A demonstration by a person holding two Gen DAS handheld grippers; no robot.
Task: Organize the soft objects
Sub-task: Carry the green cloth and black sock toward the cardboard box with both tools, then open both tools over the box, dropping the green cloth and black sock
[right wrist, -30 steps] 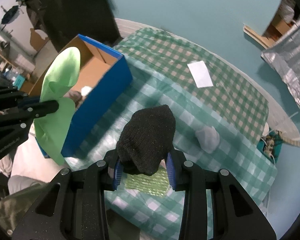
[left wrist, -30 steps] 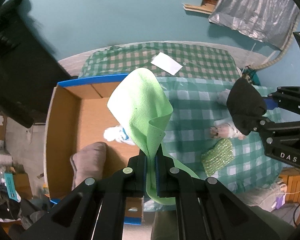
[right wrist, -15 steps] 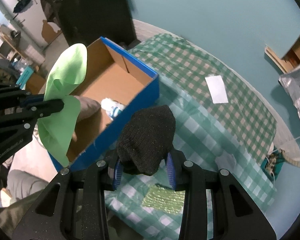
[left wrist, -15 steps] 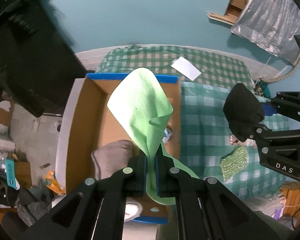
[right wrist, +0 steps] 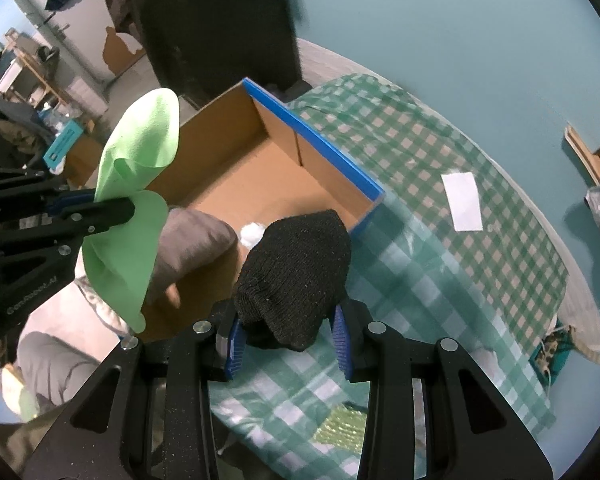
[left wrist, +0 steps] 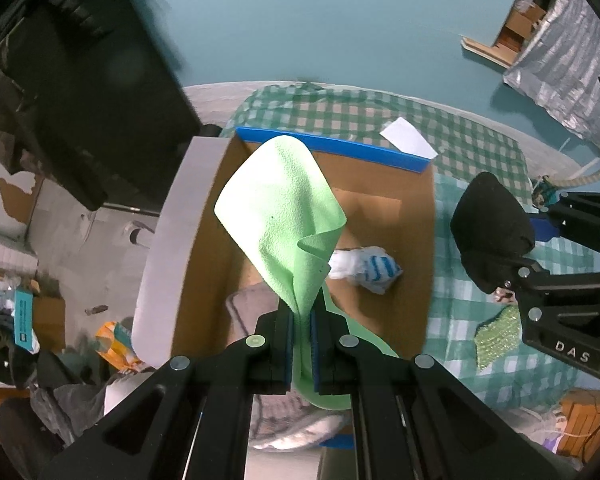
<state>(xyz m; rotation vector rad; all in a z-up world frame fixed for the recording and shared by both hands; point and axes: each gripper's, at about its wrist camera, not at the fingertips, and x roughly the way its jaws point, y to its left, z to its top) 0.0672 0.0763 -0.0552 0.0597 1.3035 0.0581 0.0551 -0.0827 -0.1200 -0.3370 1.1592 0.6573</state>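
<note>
The blue-edged cardboard box (left wrist: 204,264) sits at the left of the green checked tablecloth (right wrist: 452,264). Above its near part, the left gripper (left wrist: 301,334) pinches a light green soft cloth (left wrist: 284,216). To the right, over the box's near right edge, the right gripper (right wrist: 288,338) clamps a black knitted sock (right wrist: 296,268).

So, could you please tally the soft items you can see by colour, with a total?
Green: 2, the light green cloth and the sparkly green scrubber.
Black: 1, the black knit item.
Grey: 1, the grey cushion.
White and blue: 1, the white-and-blue bundle.
Total: 5.
</note>
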